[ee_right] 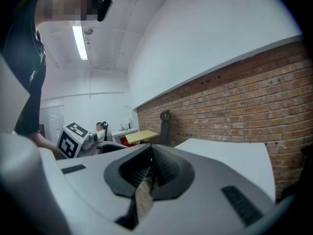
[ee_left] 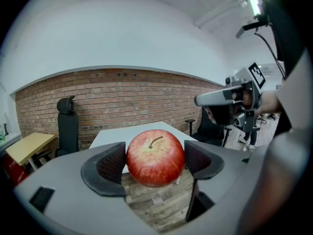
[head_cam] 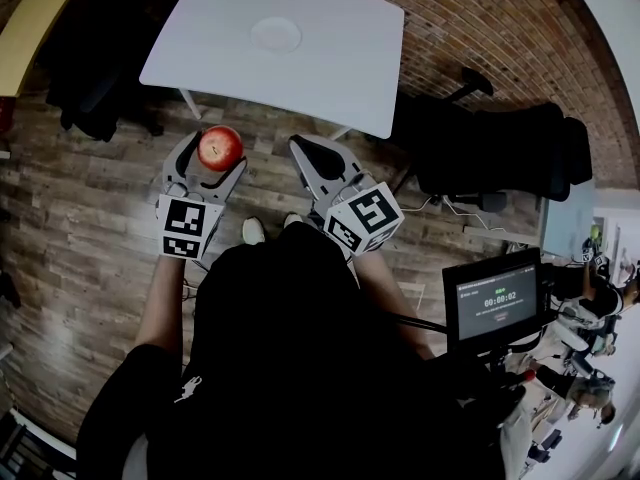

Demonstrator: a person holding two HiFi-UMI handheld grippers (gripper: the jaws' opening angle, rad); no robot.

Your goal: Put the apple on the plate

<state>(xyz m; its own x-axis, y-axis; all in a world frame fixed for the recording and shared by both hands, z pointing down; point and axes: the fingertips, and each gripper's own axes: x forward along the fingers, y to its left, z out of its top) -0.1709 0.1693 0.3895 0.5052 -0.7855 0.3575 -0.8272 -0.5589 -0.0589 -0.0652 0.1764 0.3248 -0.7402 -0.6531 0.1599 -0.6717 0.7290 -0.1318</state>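
A red apple (head_cam: pixel 220 148) is clamped in my left gripper (head_cam: pixel 213 150), held in the air over the wood floor, short of the white table (head_cam: pixel 330 68). The left gripper view shows the apple (ee_left: pixel 155 157) with its stem up, squeezed between both dark pads. A small white plate (head_cam: pixel 276 34) lies near the middle of the table, well ahead of the apple. My right gripper (head_cam: pixel 303 151) hangs beside the left one, also off the table, its jaws pressed together on nothing (ee_right: pixel 148 173).
A black office chair (head_cam: pixel 495 148) stands right of the table, dark seating (head_cam: pixel 95 68) to its left, and a yellow table (head_cam: pixel 30 28) at far left. A monitor (head_cam: pixel 497 300) sits at lower right. My shoes (head_cam: pixel 254 230) rest on the plank floor.
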